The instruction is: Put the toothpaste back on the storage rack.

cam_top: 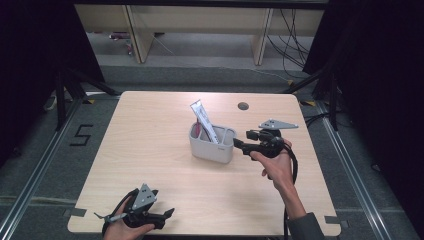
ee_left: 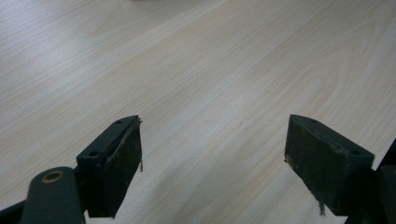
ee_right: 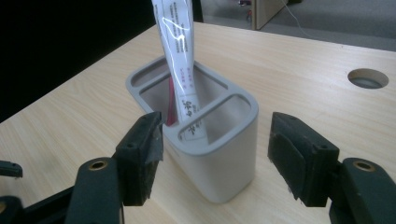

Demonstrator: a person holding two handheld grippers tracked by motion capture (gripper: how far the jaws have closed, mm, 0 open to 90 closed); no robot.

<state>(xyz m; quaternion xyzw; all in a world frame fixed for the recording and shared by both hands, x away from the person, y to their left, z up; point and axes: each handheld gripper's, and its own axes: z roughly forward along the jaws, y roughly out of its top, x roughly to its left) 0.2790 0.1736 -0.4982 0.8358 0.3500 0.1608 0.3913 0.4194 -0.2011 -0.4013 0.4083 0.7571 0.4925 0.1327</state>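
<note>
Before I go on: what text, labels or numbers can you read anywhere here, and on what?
"5": black mark on the floor left of the table.
Tube standing in the grey holder: printed lines and characters, too small and blurred to read.
Right gripper, left gripper: no markings.

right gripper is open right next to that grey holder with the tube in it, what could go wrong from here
1. The right hand-held gripper is open with its jaws either side of the grey holder's end; closing or pushing in could slide or tip the holder, as nothing braces it.
2. The white tube leans tall out of the middle compartment, so a knock might topple it.
3. The left hand-held gripper sits open near the table's front edge, too far to steady anything.
</note>
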